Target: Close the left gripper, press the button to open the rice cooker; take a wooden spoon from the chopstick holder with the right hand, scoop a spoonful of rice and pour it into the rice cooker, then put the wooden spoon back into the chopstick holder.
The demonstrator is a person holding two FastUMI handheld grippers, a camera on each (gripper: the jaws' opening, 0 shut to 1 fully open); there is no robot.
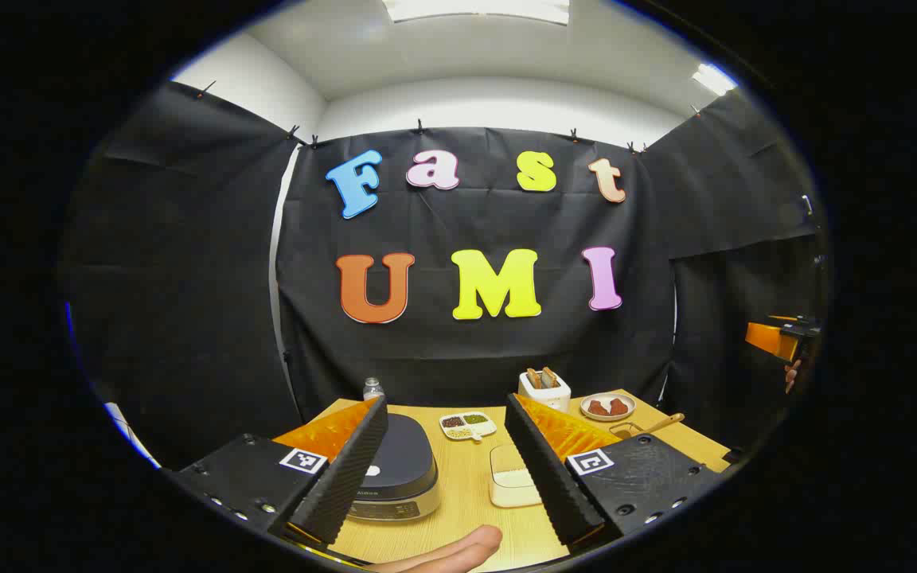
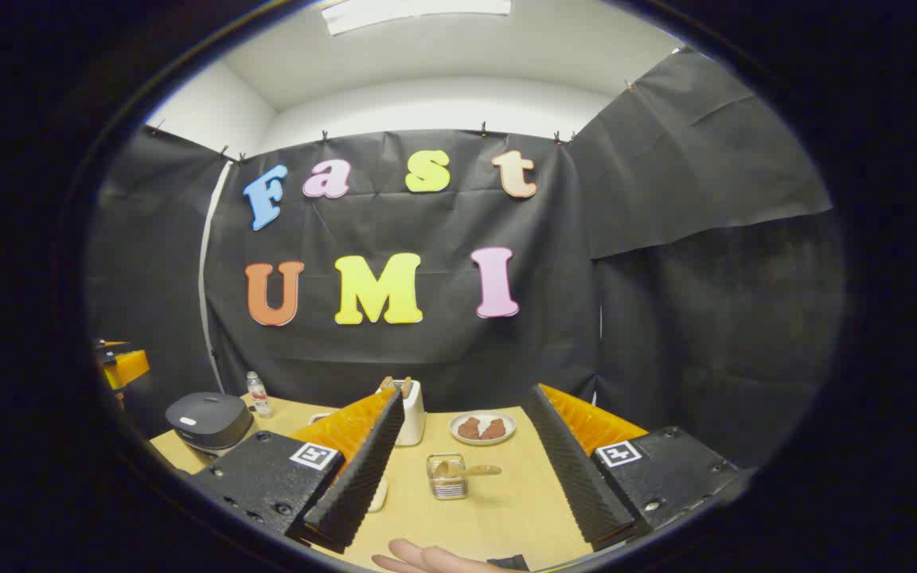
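On the light wooden table (image 1: pixel 466 509), going from left to right in the left gripper view, there is first a small clear bottle with a grey cap (image 1: pixel 373 388) near the far left corner. In front of it stands the dark grey rice cooker with a rounded lid and a silver base (image 1: pixel 396 469); its lid is down. The left gripper (image 1: pixel 446 489) hangs above the near edge with its jaws wide open and nothing between them, and the cooker shows just behind its left finger. A fingertip of the person's hand (image 1: pixel 458 551) shows at the bottom. Behind the middle of the table lies a small white divided dish with dark and green grains (image 1: pixel 468 425). Nearer stands a white rectangular container with rice (image 1: pixel 513 477), partly hidden by the right finger. Toward the far right corner are a white toaster with two bread slices (image 1: pixel 544 388) and a round plate with brown pieces (image 1: pixel 606 407).

In the right gripper view, the right gripper (image 2: pixel 466 493) also has its jaws wide open and empty, above the near edge. Between its fingers, in the middle of the table, stands the clear square chopstick holder (image 2: pixel 446 477), and the light wooden spoon (image 2: pixel 470 470) rests in it with the handle leaning to the right.
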